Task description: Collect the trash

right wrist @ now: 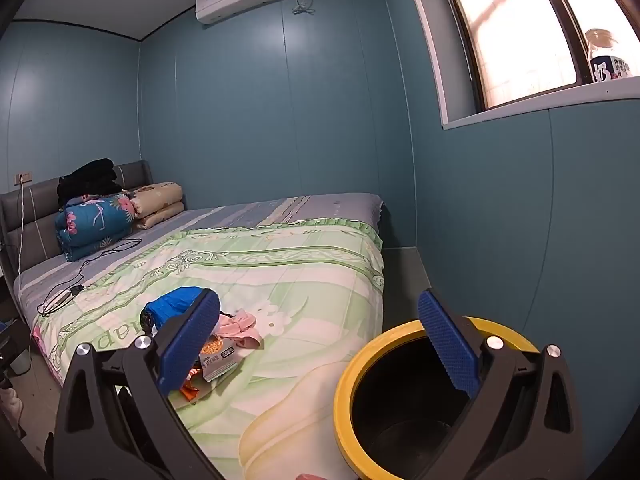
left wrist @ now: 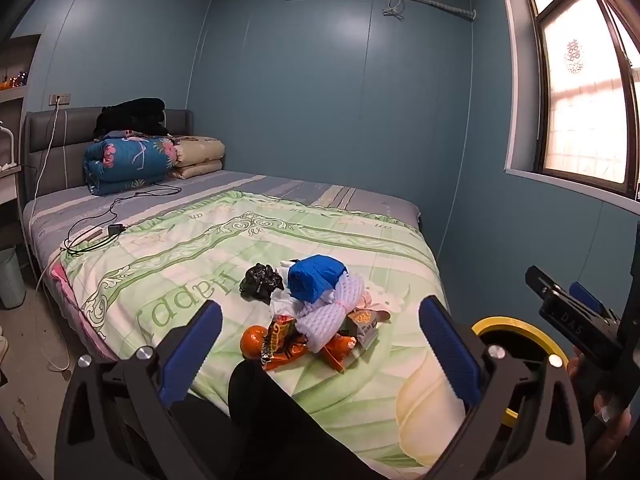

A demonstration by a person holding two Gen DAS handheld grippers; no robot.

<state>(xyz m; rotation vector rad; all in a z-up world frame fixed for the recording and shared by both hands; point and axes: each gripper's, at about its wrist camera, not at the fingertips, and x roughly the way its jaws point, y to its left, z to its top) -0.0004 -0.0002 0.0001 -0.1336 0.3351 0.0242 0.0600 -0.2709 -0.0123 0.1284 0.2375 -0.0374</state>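
A pile of trash lies on the green bedspread [left wrist: 192, 276]: a blue crumpled bag [left wrist: 316, 282], a black bag [left wrist: 260, 280], white foam netting [left wrist: 328, 320], orange snack wrappers [left wrist: 282, 342], an orange [left wrist: 252, 340] and a small carton [left wrist: 362, 326]. My left gripper [left wrist: 320, 340] hovers wide open just short of the pile, nothing between its fingers. A black bin with a yellow rim [right wrist: 352, 380] stands at the bed's near right corner. My right gripper [right wrist: 320, 344] is open above the bin's left edge, holding nothing. The blue bag [right wrist: 176, 306], carton [right wrist: 218, 358] and a pink scrap [right wrist: 236, 326] show beside its left finger.
Folded quilts [left wrist: 128, 160] and dark clothes are stacked at the headboard. A charger and cables [left wrist: 112, 228] lie on the bed's left part. A pale green bin [left wrist: 10, 276] stands on the floor at left. A bottle [right wrist: 606, 56] stands on the windowsill. Blue walls close in on the right.
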